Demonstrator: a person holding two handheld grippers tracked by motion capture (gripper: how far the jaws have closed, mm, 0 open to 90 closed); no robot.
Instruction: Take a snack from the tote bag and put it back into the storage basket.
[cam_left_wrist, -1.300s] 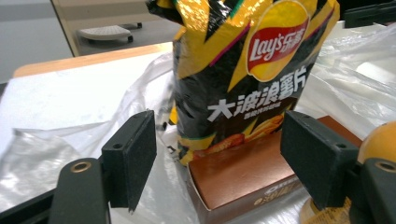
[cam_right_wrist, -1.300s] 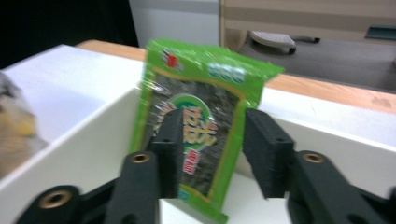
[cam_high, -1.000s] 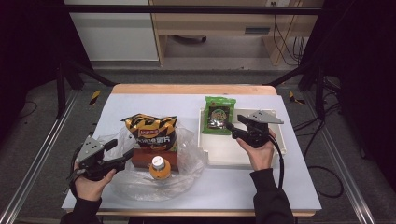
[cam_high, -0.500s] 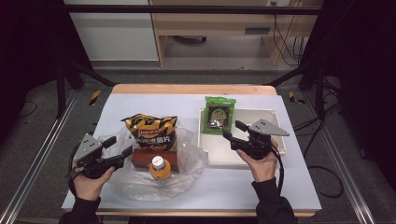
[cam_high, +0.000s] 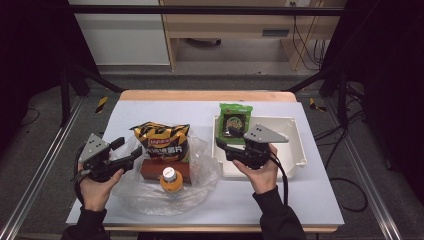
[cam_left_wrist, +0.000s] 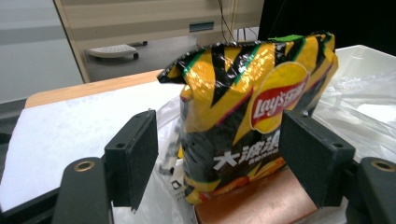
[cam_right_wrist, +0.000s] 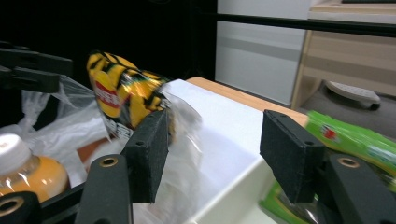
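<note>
Table (cam_high: 150, 107) — white-covered top with a wooden far edge; it carried everything listed below.

Plastic bag (cam_high: 200, 172) — clear and crumpled, spread over the near left half of the table. It lay around the chip bag, the box and the bottle.

Tray (cam_high: 295, 145) — white, shallow, on the right half of the table, just beside the plastic bag.

Chip bag (cam_high: 162, 142) — yellow and black, standing upright at the far side of the plastic bag, leaning on the box behind the bottle. In the left gripper view it (cam_left_wrist: 252, 107) rose just ahead of the jaws, framed between them and untouched.

Green packet (cam_high: 235, 117) — flat, propped over the far left rim of the tray. In the right gripper view it (cam_right_wrist: 359, 140) lay just past the right-hand jaw.

Box (cam_high: 152, 170) — brown, low, inside the plastic bag under the foot of the chip bag.

Bottle (cam_high: 171, 179) — orange drink with a white cap, upright, nearest the person, touching the box.

Left gripper (cam_high: 127, 152) — held at the left edge of the plastic bag, pointed toward the chip bag; jaws spread wide, nothing pinched.

Right gripper (cam_high: 226, 140) — held over the left part of the tray, pointed left toward the plastic bag; jaws apart with nothing between them, having just narrowed a little.
</note>
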